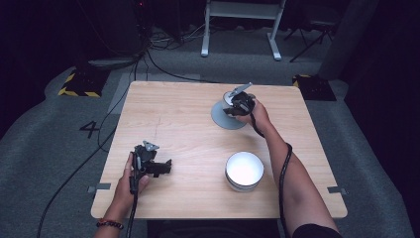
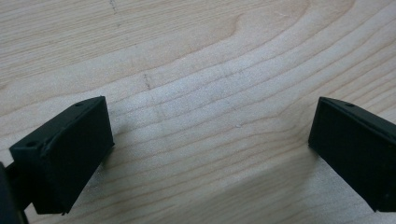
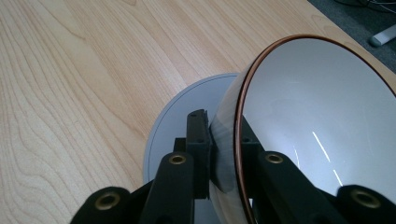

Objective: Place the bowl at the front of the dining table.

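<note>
left tool (image 2: 210, 140) agape, right tool (image 3: 224, 154) clamped

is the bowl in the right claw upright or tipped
Tipped. In the right gripper view the bowl stands on edge, its rim pinched in the right claw above the grey plate, and it looks empty.

Open room: the table's (image 1: 188, 124) left half and centre lay bare wood.
Obstacles: a white bowl (image 1: 244, 170) stood near the front right; a grey plate (image 1: 223, 118) lay at the far right.
Between them: a bare gap.
</note>
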`<state>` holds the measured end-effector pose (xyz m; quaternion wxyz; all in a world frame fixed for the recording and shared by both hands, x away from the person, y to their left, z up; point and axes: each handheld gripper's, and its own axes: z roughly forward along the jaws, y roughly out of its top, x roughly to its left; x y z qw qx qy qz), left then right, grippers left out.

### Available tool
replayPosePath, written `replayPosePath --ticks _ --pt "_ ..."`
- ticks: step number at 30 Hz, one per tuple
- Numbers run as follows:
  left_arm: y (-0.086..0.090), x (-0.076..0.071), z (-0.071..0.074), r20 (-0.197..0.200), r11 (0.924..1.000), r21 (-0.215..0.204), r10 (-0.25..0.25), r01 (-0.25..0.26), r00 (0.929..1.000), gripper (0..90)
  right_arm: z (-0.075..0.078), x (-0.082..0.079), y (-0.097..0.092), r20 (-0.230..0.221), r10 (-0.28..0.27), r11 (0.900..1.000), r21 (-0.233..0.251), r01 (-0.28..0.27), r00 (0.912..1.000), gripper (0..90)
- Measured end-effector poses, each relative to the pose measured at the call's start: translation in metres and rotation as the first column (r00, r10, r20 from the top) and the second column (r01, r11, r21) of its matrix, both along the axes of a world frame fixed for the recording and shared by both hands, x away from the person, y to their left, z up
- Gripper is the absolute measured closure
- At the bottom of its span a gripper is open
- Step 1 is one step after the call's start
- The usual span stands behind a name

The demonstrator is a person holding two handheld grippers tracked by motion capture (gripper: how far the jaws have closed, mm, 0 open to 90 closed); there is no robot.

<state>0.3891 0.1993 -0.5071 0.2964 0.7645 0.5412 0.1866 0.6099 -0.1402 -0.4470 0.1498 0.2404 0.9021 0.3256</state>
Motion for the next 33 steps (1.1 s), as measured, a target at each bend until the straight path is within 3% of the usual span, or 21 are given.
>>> replayPosePath --ticks 4,8,13,16,23,33 --pt "0.0 0.0 0.0 0.0 1.0 0.0 0.0 0.0 1.0 0.0 -0.003 -0.002 0.002 -0.001 0.015 0.9998 -0.015 -0.015 0.9999 82.2" --pt "0.0 0.0 0.0 0.0 1.0 0.0 0.0 0.0 1.0 0.0 -0.005 -0.001 0.001 -0.02 0.022 0.9995 0.023 -0.022 0.9995 79.9" --pt "0.0 0.0 0.0 0.0 1.0 0.0 0.0 0.0 1.0 0.0 -0.007 -0.003 0.002 -0.031 0.04 0.9992 0.0 -0.04 0.9987 79.0" --pt "0.0 0.0 0.0 0.001 1.0 0.0 0.0 0.0 1.0 0.0 -0.009 -0.004 0.001 -0.04 0.048 0.9988 0.017 -0.047 0.9981 78.0" --pt "0.0 0.0 0.0 0.0 1.0 0.0 0.0 0.0 1.0 0.0 -0.011 -0.006 -0.001 -0.038 0.041 0.999 0.017 -0.041 0.9984 73.4" --pt "0.0 0.0 0.0 0.0 1.0 0.0 0.0 0.0 1.0 0.0 -0.009 -0.008 -0.003 -0.041 0.033 0.9993 0.017 -0.032 0.9986 73.6"
